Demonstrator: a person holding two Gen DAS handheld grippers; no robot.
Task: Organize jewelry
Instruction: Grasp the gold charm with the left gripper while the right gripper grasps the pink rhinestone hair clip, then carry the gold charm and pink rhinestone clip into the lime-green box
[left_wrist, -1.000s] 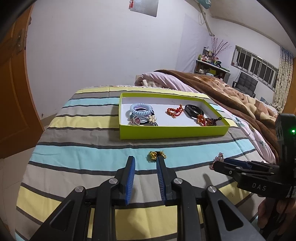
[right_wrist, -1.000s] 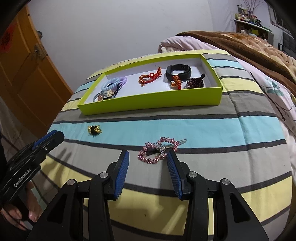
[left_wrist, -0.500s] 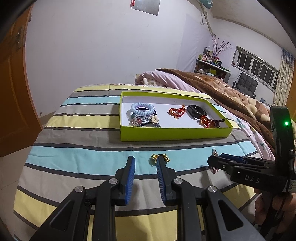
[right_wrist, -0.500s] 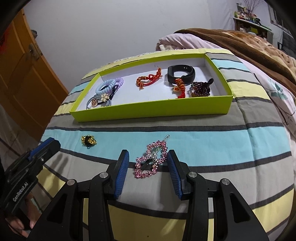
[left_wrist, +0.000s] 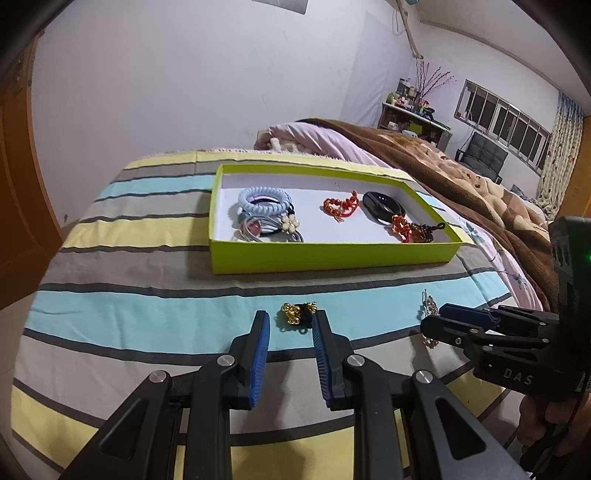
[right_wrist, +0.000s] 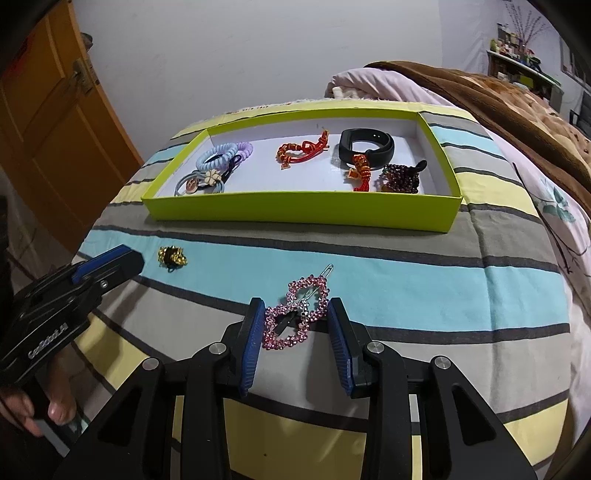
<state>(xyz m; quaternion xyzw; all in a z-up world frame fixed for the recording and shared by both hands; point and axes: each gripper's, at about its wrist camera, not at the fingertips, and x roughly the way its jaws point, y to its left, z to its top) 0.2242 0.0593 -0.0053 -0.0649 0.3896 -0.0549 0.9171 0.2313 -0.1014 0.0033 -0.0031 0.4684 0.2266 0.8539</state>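
Note:
A small gold bead hair tie (left_wrist: 297, 314) lies on the striped bedspread, right between the tips of my left gripper (left_wrist: 291, 320), which is open around it. A pink rhinestone hair clip (right_wrist: 295, 317) lies between the fingers of my right gripper (right_wrist: 295, 314). Those jaws are closing, with the blue pads close to the clip's sides but not clearly pressing. Beyond both stands the lime green tray (right_wrist: 295, 210), which holds spiral hair ties (right_wrist: 221, 155), red bracelets (right_wrist: 303, 149), a black band (right_wrist: 365, 142) and a dark bead bracelet (right_wrist: 400, 177).
The tray (left_wrist: 332, 254) sits mid-bed on the striped cover (left_wrist: 147, 314). A brown blanket (left_wrist: 461, 177) and a pink pillow lie at the right and back. A wooden door (right_wrist: 44, 122) stands left of the bed. Each gripper shows in the other's view, right gripper (left_wrist: 436, 321), left gripper (right_wrist: 129, 258).
My left gripper moved forward until the gold hair tie sits between its tips. My right gripper rolled and advanced around the pink clip, and its jaws have narrowed.

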